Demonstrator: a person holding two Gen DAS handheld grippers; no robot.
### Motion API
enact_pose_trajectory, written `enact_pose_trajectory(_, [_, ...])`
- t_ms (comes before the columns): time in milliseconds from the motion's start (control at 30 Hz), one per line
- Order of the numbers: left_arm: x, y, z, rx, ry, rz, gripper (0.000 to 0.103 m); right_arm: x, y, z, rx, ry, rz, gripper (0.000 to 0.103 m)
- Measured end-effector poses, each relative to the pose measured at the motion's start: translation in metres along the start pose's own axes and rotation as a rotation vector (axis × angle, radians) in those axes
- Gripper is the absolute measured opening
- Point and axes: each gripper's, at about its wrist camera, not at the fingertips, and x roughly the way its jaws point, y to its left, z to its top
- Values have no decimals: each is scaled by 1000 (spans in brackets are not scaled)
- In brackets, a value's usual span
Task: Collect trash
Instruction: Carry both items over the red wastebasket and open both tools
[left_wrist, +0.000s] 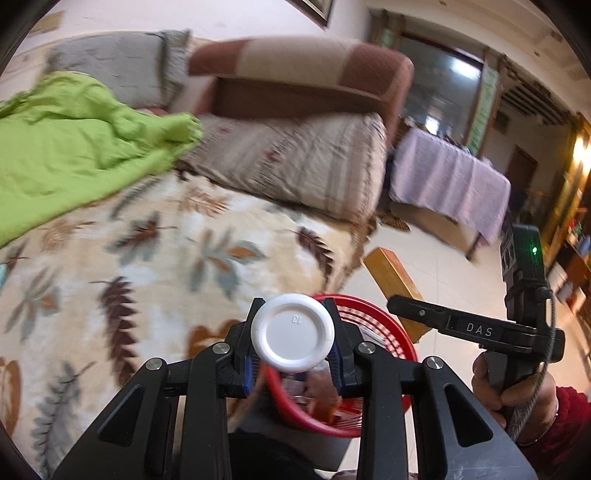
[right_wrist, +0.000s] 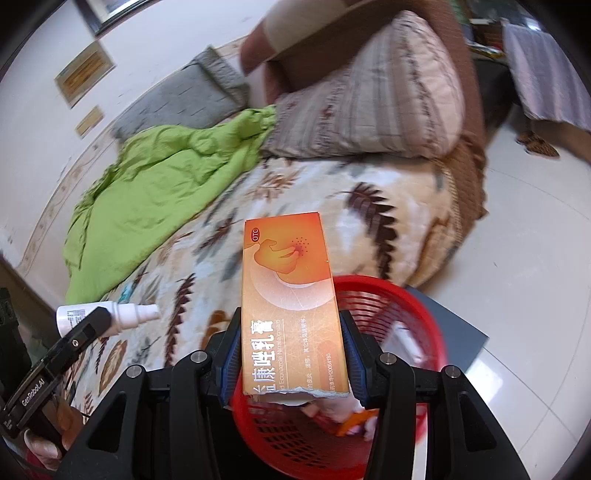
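My left gripper (left_wrist: 293, 309) is shut on a white spray bottle (left_wrist: 292, 333), seen end-on by its round base. It hovers over the near rim of a red mesh basket (left_wrist: 373, 314) with scraps inside. My right gripper (right_wrist: 291, 319) is shut on a torn orange medicine box (right_wrist: 290, 291), which stands up above the same red basket (right_wrist: 413, 314). In the right wrist view the bottle (right_wrist: 122, 314) lies level in the left gripper's fingers (right_wrist: 94, 321) at the left. In the left wrist view the orange box (left_wrist: 391, 275) shows at the right, with a hand (left_wrist: 513, 384) on the handle.
The basket sits on a grey stool (right_wrist: 458, 332) beside a bed with a leaf-patterned blanket (right_wrist: 332, 192). A green quilt (left_wrist: 62, 147) and striped pillows (left_wrist: 303, 158) lie further back. A cloth-covered table (left_wrist: 447, 177) stands across the pale tiled floor (right_wrist: 524, 240).
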Motion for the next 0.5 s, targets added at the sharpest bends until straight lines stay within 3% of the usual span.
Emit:
enact_pose_trajectory(167, [34,-25,-2,29,85,-52,30,-4,-26,-1,48,0,-25,54])
enact_pose_trajectory(267, [42,-29,-5,20,120,-51,63,0,-33,-2,64,15,-39,55])
enact_pose_trajectory(333, [36,-27,-6,12,99,-49,63,3,-38,-2,79,29,-45,61])
enact_pose_trajectory(500, [19,-8,-7,-19,78,-10,63,2,-33,2,74,12,-40,61])
